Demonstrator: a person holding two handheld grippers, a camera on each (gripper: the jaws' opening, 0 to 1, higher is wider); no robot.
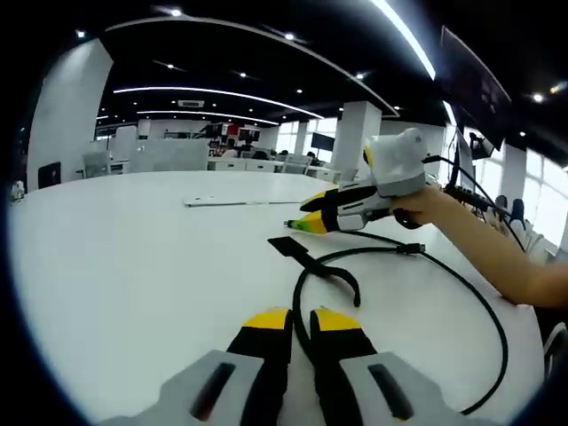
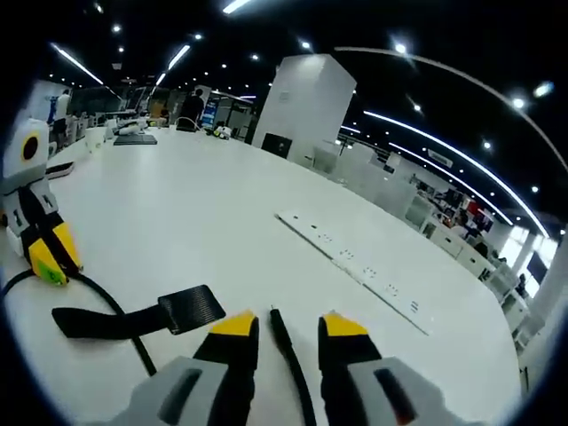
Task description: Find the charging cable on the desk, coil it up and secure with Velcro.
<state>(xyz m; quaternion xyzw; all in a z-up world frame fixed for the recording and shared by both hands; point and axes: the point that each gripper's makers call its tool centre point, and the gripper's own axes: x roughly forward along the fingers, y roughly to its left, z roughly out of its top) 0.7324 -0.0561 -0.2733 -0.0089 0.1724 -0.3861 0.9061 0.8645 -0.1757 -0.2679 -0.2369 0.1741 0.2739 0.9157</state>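
I see bright, even light from the ceiling strip lights (image 1: 404, 35) and small spotlights (image 2: 400, 48) on a dark ceiling. Below them the white table (image 1: 133, 266) reflects softly, without harsh glare or strong shadows. Fisheye bending curves the strips and the table edge. Distant desks beyond the table appear soft.

The cable (image 1: 461, 284) lies on the desk (image 1: 133, 257) before my left gripper (image 1: 302, 321), the Velcro strap (image 2: 142, 317) left of my right gripper (image 2: 288, 327)
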